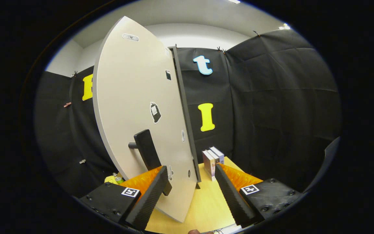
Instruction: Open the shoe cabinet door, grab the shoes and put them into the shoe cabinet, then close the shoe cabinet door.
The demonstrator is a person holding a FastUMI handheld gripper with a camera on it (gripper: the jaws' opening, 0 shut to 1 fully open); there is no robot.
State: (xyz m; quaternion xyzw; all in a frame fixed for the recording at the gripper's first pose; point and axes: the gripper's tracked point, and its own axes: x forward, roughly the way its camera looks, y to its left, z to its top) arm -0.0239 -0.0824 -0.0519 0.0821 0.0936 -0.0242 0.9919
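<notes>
Both fingers (148, 198) of hand-held gripper (192, 195) spread; door (135, 107) hides cabinet interior.

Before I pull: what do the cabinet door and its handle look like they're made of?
The cabinet door: likely laminated board, flat matte pale face, thin edge. Its handle: matte black bar, plastic or coated metal, can't tell which. The tongs stand open, the door's edge between the fingers.

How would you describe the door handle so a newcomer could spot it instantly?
Start from the big pale cabinet door swung open and standing on the yellow table. Low on its face, just ahead of the open tongs, a dark bar handle stands off on a short stem. Unlike the flat stickers above, it juts out from the panel.
</notes>
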